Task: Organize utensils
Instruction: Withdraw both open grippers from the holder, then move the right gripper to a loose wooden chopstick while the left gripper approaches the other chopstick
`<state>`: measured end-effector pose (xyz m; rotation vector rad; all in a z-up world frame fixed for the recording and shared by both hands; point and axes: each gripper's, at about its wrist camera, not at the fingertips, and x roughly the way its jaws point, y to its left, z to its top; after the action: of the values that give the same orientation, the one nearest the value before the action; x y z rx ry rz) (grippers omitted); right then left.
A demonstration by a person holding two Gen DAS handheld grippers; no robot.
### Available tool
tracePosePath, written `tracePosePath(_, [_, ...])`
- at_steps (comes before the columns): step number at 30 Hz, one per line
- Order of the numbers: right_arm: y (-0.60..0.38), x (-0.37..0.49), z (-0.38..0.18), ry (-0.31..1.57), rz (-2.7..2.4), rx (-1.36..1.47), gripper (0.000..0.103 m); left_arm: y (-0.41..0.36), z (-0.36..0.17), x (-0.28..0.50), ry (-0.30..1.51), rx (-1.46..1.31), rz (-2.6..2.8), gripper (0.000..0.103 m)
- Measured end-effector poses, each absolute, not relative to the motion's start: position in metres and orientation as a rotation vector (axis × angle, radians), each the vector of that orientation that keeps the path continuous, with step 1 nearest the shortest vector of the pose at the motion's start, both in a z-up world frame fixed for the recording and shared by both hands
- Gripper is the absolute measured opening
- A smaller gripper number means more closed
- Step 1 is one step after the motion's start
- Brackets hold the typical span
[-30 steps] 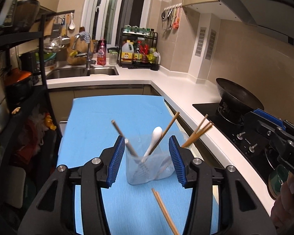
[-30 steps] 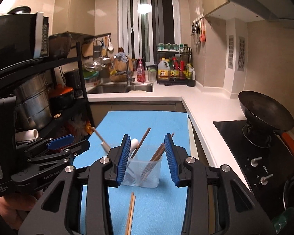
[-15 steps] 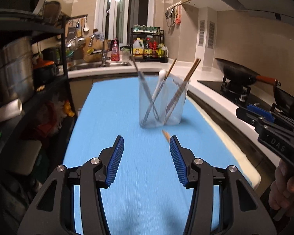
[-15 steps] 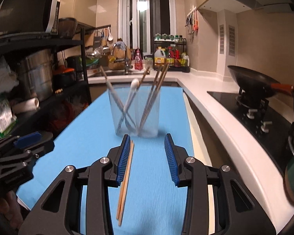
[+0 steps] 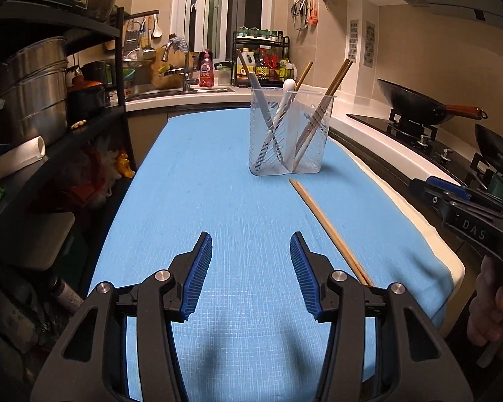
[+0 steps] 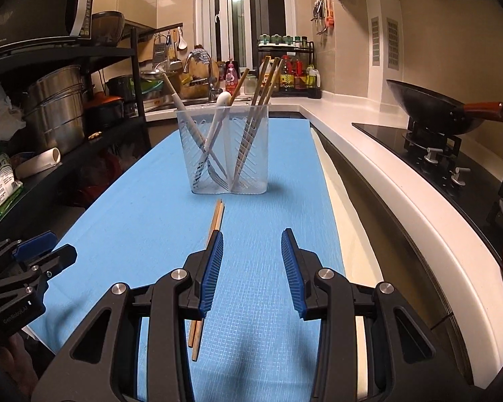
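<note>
A blue mat [image 5: 218, 184] covers a kitchen table; a clear holder [image 6: 223, 150] with utensils stands mid-mat, loose chopsticks [image 6: 214, 224] just before it. Both left gripper [image 5: 250, 276] and right gripper [image 6: 251, 271] hover released, empty (only the right view shows a microwave [image 6: 40, 16]).

A blue woven cloth [image 6: 144, 221] covers the worktop [image 6: 335, 181]. On it stands a clear plastic utensil holder [image 6: 229, 154], upright. A pair of wooden chopsticks [image 6: 214, 221] lies just before it.

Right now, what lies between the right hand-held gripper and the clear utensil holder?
Only bare blue mat; the loose chopsticks lie just left of that line, in the right wrist view.
</note>
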<state>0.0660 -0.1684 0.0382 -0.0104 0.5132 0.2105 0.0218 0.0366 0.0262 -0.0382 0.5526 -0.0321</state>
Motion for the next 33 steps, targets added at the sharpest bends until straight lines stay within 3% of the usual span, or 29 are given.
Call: tracePosePath(33, [-0.160, 0.063, 0.028, 0.568, 0.219, -0.029, 0.037, 0.027, 0.018, 0.033, 0.595, -0.128, -0.042, 0.048])
